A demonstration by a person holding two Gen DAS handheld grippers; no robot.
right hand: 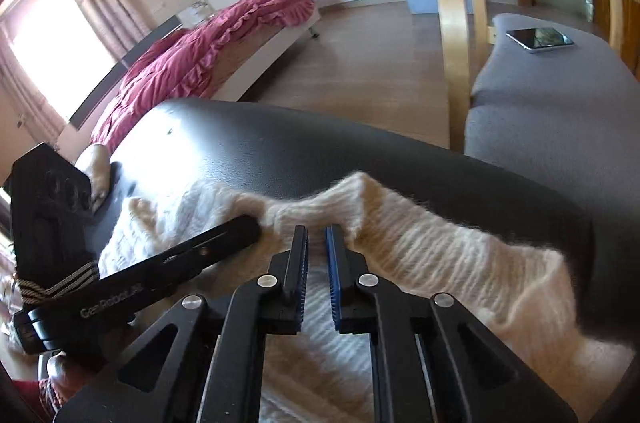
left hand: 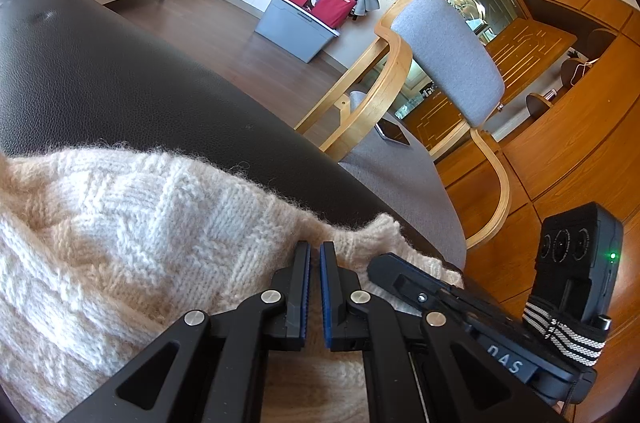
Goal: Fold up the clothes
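A black leather-textured padded surface point(left hand: 120, 83) is seen in a room with a brown wood-plank floor point(left hand: 224, 35) and pale walls. Behind it, a bed covered by a ruffled crimson bedspread point(right hand: 208, 39) is set by a curtained window. A grey plastic bin point(left hand: 296, 27) carrying a red bag is stood against the wall, and a bentwood armchair with grey cushions point(left hand: 444, 51) is placed just beside the surface, a dark phone point(right hand: 540, 38) lying on its seat.

A cream cable-knit sweater point(left hand: 120, 223) is spread on the near part of the surface. Both grippers are angled downward at its raised edge, close together. The left gripper point(left hand: 315, 255) is clamped on the knit edge; the right gripper point(right hand: 316, 243) is likewise closed on a fold of it.
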